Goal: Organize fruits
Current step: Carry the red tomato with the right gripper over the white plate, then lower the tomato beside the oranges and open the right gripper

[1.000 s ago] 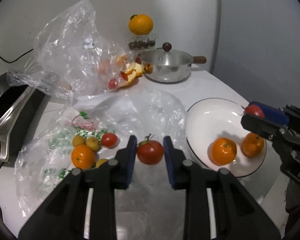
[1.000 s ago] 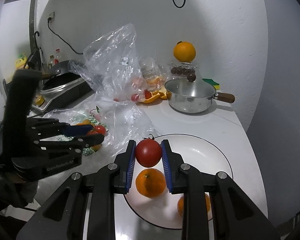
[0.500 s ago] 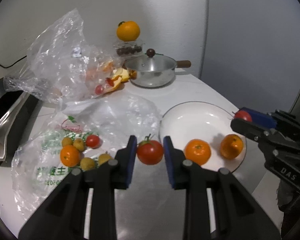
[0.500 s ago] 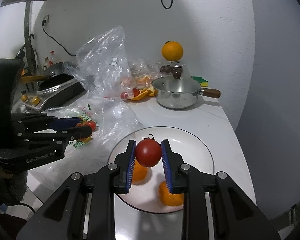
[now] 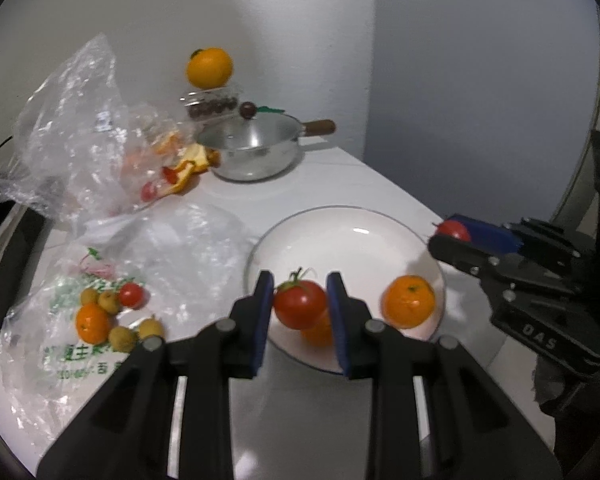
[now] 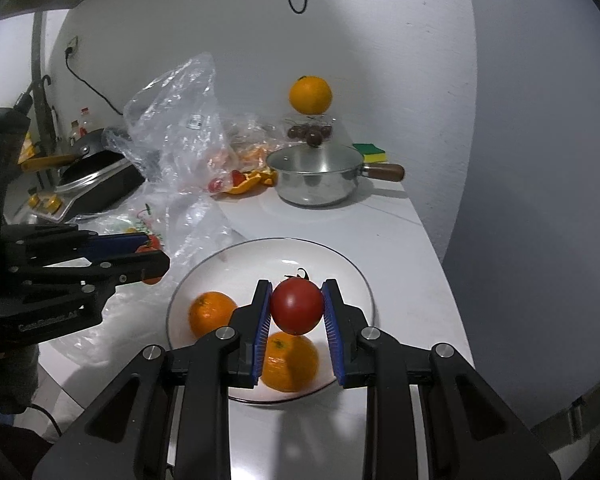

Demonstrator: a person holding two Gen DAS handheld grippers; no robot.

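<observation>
- The left gripper (image 5: 300,308) points forward and down, its blue-padded fingers (image 5: 262,312) clamped on a red tomato (image 5: 299,309).
- The right gripper (image 6: 296,312) is tilted down likewise, its fingers (image 6: 331,316) pressed against both sides of a second tomato (image 6: 297,306).
- Each gripper shows in the other's view: the right one (image 5: 452,236) enters from the right edge, the left one (image 6: 150,252) from the left edge.

A lidded steel pot (image 6: 318,178) stands beside a yellow-green sponge (image 6: 371,152) near the wall.
</observation>
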